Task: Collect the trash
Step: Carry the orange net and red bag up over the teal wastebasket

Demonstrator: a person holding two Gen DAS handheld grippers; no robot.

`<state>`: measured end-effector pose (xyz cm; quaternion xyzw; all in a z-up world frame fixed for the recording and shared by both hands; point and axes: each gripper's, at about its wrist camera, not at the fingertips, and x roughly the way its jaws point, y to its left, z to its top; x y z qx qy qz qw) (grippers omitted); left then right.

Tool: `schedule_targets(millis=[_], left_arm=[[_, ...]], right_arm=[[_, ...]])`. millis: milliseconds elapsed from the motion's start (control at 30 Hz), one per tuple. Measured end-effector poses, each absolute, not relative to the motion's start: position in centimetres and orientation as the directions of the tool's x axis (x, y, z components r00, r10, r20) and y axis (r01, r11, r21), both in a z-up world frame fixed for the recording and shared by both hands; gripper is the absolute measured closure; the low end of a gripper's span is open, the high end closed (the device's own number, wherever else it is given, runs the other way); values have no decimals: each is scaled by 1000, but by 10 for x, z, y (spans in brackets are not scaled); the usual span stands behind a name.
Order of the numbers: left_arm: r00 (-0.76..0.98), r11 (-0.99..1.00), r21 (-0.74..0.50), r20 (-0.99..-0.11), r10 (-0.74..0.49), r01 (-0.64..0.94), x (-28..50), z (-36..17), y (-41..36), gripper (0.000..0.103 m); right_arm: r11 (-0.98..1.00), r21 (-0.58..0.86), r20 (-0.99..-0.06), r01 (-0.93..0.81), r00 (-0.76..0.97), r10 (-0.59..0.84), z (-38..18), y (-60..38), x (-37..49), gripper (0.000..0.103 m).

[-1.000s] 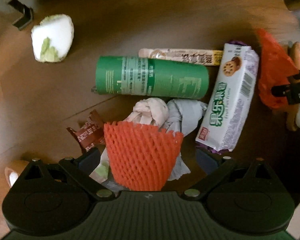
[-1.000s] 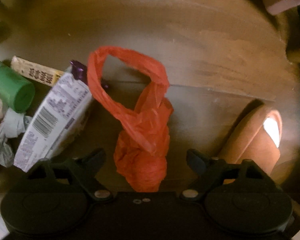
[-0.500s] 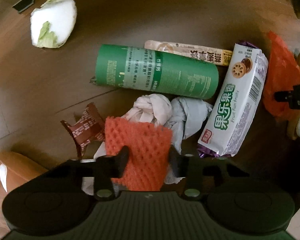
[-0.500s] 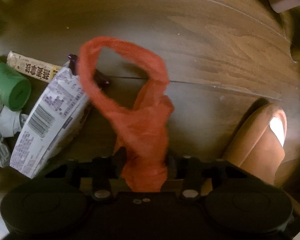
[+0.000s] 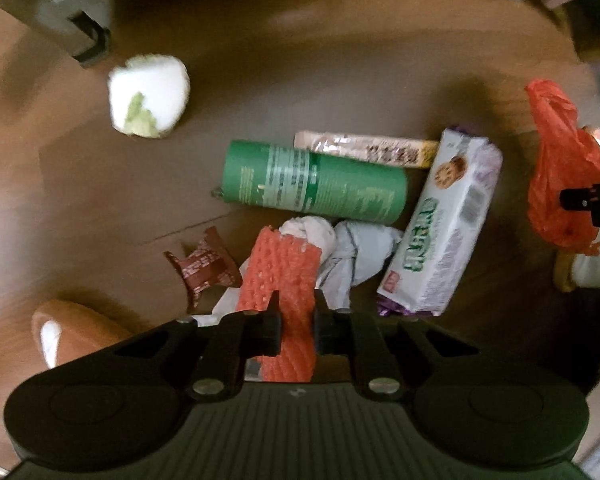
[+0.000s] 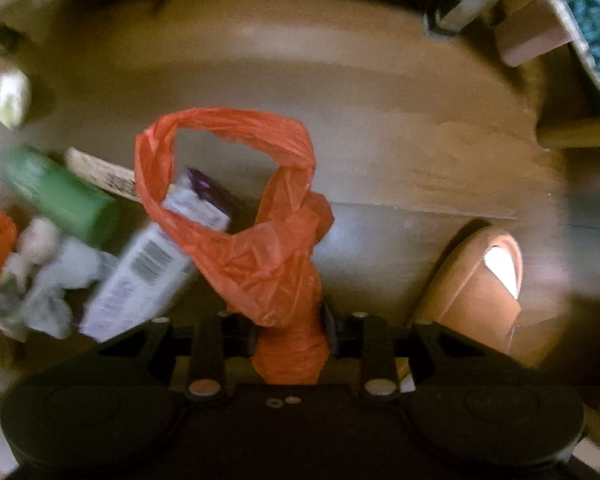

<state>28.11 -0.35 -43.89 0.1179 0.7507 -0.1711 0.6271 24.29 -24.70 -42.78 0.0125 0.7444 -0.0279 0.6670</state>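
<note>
- Holding two pieces at once, I judge the collecting only just begun: my left gripper (image 5: 296, 322) has its jaws closed tight on the orange foam net (image 5: 282, 276), and my right gripper (image 6: 290, 330) has its jaws pinched on the twisted lower end of the orange plastic bag (image 6: 260, 248).
- Neither piece has gone into a bin; I see no bin or trash bag in either view, so I cannot tell where they are to go.
- Left on the wooden floor (image 5: 340, 92) are the green tube (image 5: 312, 182) on its side, the long snack wrapper (image 5: 366, 150) just behind it, the biscuit packet (image 5: 444, 232) beside its end, the crumpled tissues (image 5: 344, 252) in front of it, the small red-brown wrapper (image 5: 204, 266), and the cabbage piece (image 5: 148, 96) well apart from the heap.
- The foam net looks squashed flat between the jaws, its mesh ribbed and springy, its far end over the tissues.
- The bag is thin and wrinkled, with one handle loop standing open above the grip; I judge it limp and light.
- Both views are blurred.
</note>
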Motion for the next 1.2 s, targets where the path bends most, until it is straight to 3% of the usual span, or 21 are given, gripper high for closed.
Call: schedule_targets(millis=[233,567,1200], left_arm=[[-90,918,-110,-993,-81,382,275,-362,-8,90],[214,950,-116,-960,-182,291,264,-227,-6,90],[713,948,-92,-639,-290,304,229,33,-12,90]], right_arm=[[993,82,-995,91,57,77,-340,-242,244,73],[977,195,-929,82,334,158,-201,-252,220,73],[972,213,-623,-96,754,211,51,-254,197,73]])
